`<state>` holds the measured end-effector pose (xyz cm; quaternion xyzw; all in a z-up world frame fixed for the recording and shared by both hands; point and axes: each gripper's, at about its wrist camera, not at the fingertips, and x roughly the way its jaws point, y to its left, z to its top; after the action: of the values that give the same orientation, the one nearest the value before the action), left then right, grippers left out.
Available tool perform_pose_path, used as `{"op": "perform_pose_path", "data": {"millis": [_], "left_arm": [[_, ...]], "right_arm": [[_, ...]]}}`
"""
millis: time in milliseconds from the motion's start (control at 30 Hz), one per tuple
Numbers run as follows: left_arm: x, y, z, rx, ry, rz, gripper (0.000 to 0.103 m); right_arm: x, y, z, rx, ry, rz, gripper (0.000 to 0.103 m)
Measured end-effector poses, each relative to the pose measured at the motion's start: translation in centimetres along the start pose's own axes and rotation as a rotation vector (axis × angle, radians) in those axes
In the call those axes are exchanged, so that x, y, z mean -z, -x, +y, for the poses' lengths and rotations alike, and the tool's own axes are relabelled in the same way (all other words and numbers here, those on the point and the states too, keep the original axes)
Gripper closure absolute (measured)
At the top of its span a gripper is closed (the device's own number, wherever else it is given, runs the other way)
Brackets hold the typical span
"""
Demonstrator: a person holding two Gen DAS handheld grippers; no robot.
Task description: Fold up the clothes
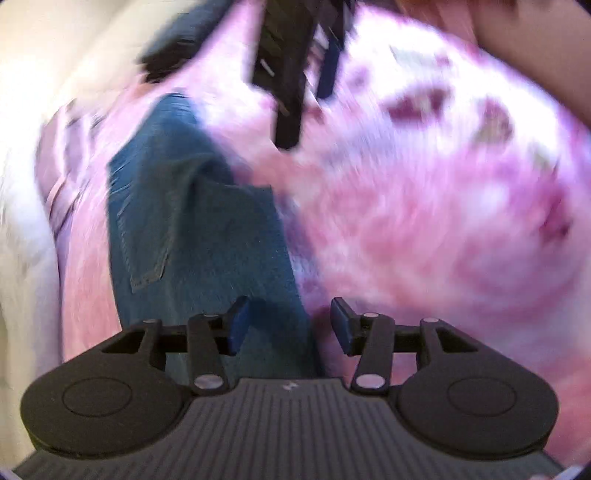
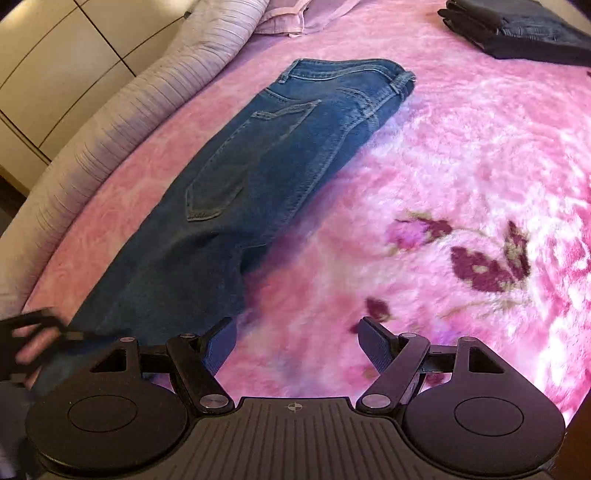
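So far the jeans (image 2: 258, 177) lie halved lengthwise on the pink bed (image 2: 461, 155), cross-folds still undone, while my left tool (image 1: 288, 326) and right tool (image 2: 295, 347) gape empty.

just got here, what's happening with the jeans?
A person holds tongs in each hand over blue jeans lying lengthwise on a pink floral blanket. The left tongs are open with denim between the fingers, not clamped. The right tongs are open over bare blanket beside the jeans. A dark folded garment sits at the far corner. The left view is motion-blurred.
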<state>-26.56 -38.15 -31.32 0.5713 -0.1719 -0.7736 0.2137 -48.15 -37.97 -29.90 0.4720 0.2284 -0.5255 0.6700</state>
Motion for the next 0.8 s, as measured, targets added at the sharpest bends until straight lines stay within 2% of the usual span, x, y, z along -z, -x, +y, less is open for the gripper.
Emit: {"op": "perform_pose_path", "data": {"millis": [33,67,133,167,233,300,400,467,600,633,667,733,767,800], "left_arm": [[-1.4,-1.4,-0.4,0.004,-0.06,-0.006,0.075],[-1.4,-1.1,0.8,0.03,-0.002,-0.011,0.083],[-0.6,0.2,5.1,0.089,0.233,-0.028,0.095],[0.1,0.7,7.0,0.107,0.34,-0.031,0.096],[2.0,1.3,11.0,0.192,0.571,-0.049,0.096],[3.5,0.9,13.6,0.238,0.704,-0.041,0.096],[4.1,0.1,15.2,0.3,0.726,-0.039,0.096],[3.5,0.2,14.7,0.309,0.676,-0.045,0.096],[2.8,0.6,13.6,0.313,0.623,-0.056,0.096],[2.6,0.6,13.4,0.306,0.604,-0.055,0.096],[2.3,0.8,13.0,0.303,0.573,-0.056,0.092],[1.4,1.0,11.3,0.31,0.464,-0.061,0.081],[1.2,0.9,10.2,0.31,0.419,-0.047,0.079],[1.1,0.9,9.1,0.31,0.374,-0.033,0.079]], "right_arm": [[0.1,-0.1,-0.5,-0.011,-0.007,0.004,0.027],[0.3,-0.1,-0.8,-0.019,-0.013,0.007,0.027],[0.9,-0.1,-1.1,-0.045,0.0,0.012,0.027],[1.1,-0.1,-0.9,-0.063,0.016,0.013,0.027],[1.4,-0.4,0.1,-0.12,0.052,0.006,0.027],[1.6,-1.1,1.2,-0.18,0.062,-0.007,0.027],[1.2,-2.6,3.0,-0.228,0.005,-0.045,0.027],[0.7,-3.7,4.0,-0.236,-0.04,-0.074,0.027],[-0.3,-5.0,4.9,-0.174,-0.083,-0.1,0.028],[-0.5,-5.0,4.9,-0.158,-0.092,-0.106,0.04],[-0.4,-4.6,4.7,-0.156,-0.103,-0.116,0.073],[0.0,-3.2,4.3,-0.138,-0.122,-0.126,0.084],[0.4,-2.6,3.8,-0.124,-0.135,-0.12,0.092],[1.1,-2.2,3.1,-0.104,-0.158,-0.1,0.093]]}}
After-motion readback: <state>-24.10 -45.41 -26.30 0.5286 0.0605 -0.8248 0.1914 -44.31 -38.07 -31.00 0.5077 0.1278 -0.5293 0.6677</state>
